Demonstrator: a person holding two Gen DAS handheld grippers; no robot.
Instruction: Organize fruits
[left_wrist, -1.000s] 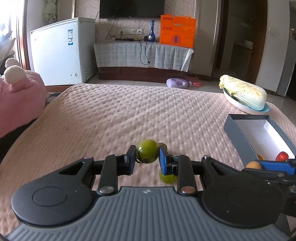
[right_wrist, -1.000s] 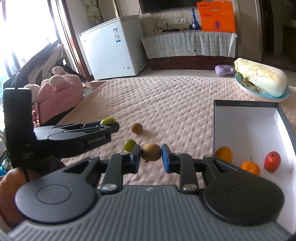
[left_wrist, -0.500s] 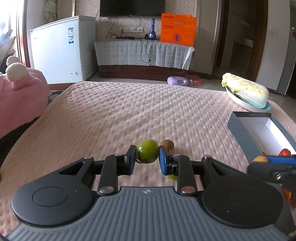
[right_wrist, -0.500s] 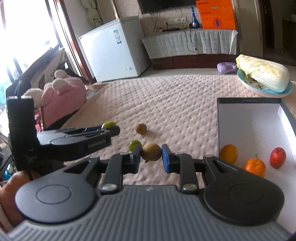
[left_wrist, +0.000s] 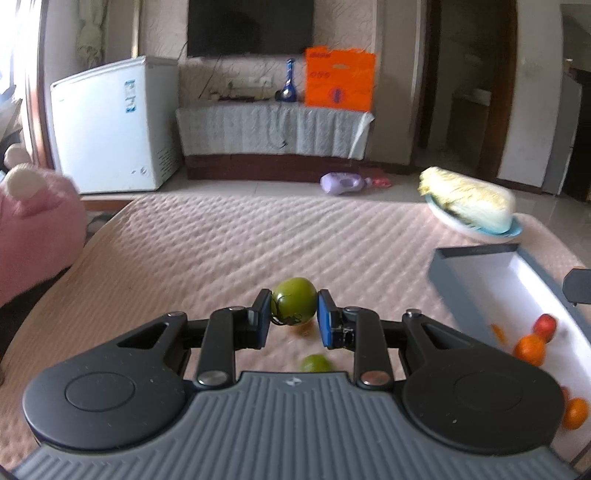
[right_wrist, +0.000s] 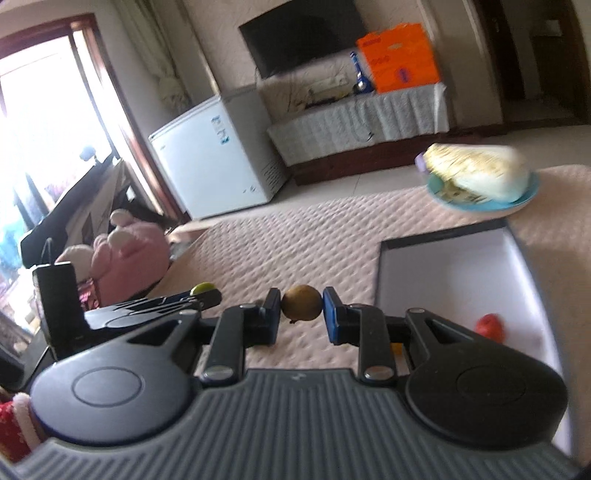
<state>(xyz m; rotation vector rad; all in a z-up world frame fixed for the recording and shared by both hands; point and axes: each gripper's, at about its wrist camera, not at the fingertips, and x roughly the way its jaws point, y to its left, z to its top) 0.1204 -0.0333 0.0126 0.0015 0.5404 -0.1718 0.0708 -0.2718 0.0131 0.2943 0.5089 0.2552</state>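
My left gripper is shut on a green fruit and holds it above the pink quilted cover. A second small green fruit lies on the cover below it. My right gripper is shut on a brown kiwi, raised left of the grey box. The left gripper shows in the right wrist view at the left. The box with white inside holds a red apple and oranges.
A napa cabbage on a blue plate sits at the far right of the cover. A pink plush toy lies at the left edge. A white freezer and a draped cabinet stand beyond.
Both grippers have risen with their fruits. The left view has swung toward the box, so more of its inside shows. The right view has tilted up and to the right.
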